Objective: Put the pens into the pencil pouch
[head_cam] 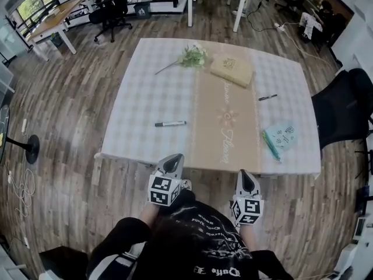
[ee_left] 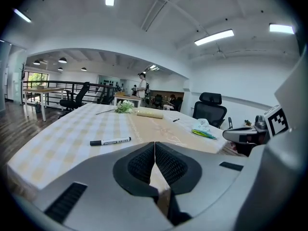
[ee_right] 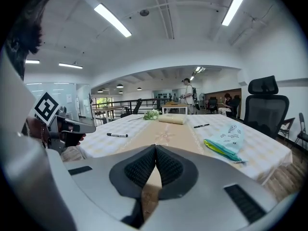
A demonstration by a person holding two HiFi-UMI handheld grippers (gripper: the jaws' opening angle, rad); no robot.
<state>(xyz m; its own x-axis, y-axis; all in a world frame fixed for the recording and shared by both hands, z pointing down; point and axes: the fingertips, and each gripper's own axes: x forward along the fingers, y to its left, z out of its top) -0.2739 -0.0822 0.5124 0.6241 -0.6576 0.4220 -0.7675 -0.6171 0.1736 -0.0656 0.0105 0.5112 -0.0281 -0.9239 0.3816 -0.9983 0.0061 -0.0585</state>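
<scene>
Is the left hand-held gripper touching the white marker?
Apart. The head view shows bare tablecloth between the white marker and the left hand-held gripper.

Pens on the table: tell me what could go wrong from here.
1. The left gripper and right gripper are both shut. Reaching in like that would probably shove the marker or the black pen instead of grasping it.
2. Both pens lie flat on the tablecloth, so the jaws may pinch cloth too.
3. The light blue pouch sits near the table's near right corner, and a push could slide it off.
</scene>
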